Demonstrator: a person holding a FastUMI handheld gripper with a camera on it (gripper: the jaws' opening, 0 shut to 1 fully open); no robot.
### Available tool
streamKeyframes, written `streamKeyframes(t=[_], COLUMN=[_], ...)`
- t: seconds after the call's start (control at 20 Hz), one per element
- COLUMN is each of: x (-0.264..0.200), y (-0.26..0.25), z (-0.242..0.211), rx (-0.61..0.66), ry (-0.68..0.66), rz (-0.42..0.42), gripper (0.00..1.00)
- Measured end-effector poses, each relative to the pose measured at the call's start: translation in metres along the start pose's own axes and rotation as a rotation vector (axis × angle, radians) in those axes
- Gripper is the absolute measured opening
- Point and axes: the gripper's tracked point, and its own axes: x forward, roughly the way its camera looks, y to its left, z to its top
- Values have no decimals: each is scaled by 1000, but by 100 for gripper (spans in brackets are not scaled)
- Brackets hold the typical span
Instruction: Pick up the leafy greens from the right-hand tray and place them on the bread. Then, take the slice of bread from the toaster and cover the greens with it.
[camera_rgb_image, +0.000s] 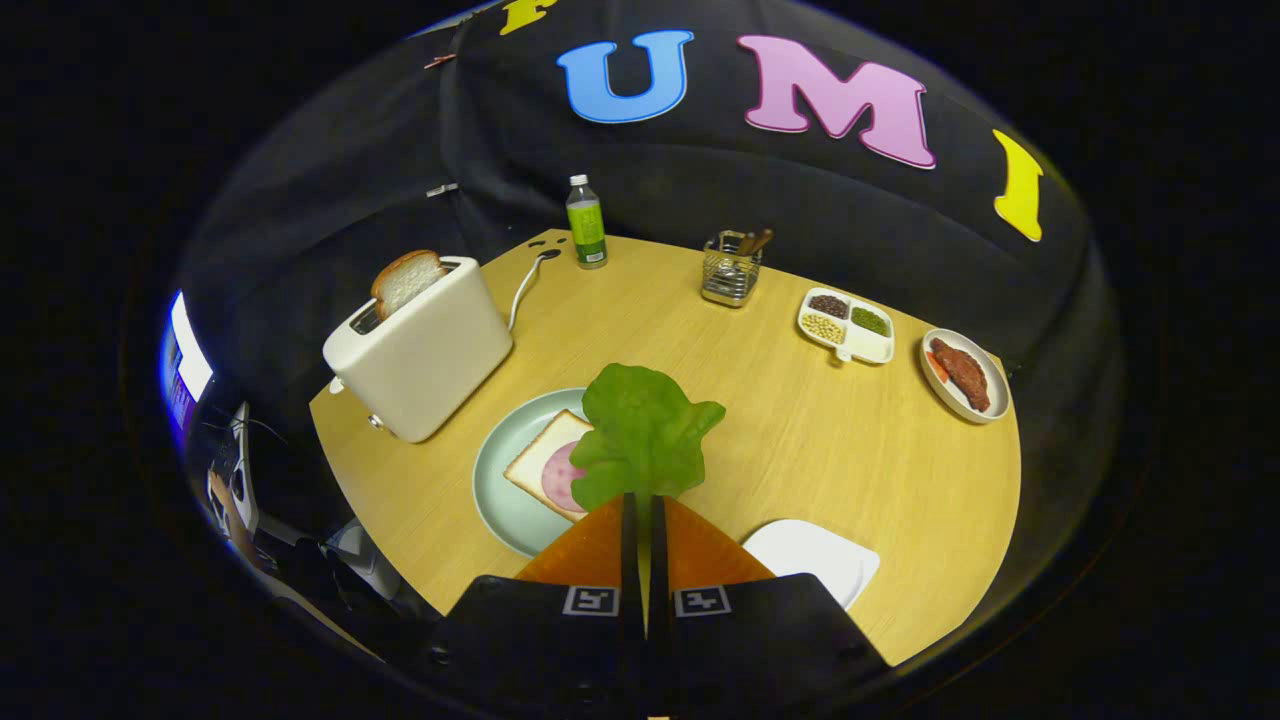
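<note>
Gripper view looks down on a round wooden table (800, 440). Nearest the fingers sits a pale green plate (500, 480) carrying a slice of bread (535, 462) topped with a round of pink ham (560, 478). Left of it stands a cream toaster (425, 350) with a second bread slice (407, 280) sticking up from its slot. Farther back, a wire caddy (730, 272) holds a few utensils, and a white divided dish (845, 325) has dark beans, green beans and pale beans in three sections (the fourth looks bare). Beside that, a small round plate (965, 375) carries a piece of brown meat. A white tray (815, 555) lies just right of the fingers.

A bottle (586, 222) with a green label stands at the far edge; its writing is too small to read.

The gripper (645, 505) has its orange fingers (600, 550) drawn nearly together, pinching the base of the leafy greens (645, 435). The leaf rises straight ahead of the fingertips, overlapping the bread's right edge in this view.
</note>
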Motion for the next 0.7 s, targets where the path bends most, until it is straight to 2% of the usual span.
streamKeyframes(t=[0.3,0.6,0.7], x=[37,52,58], y=[40,42,37], z=[6,9,7], rx=[-18,0,19], ry=[43,64,78], rz=[49,37,20], gripper=[6,6,10])
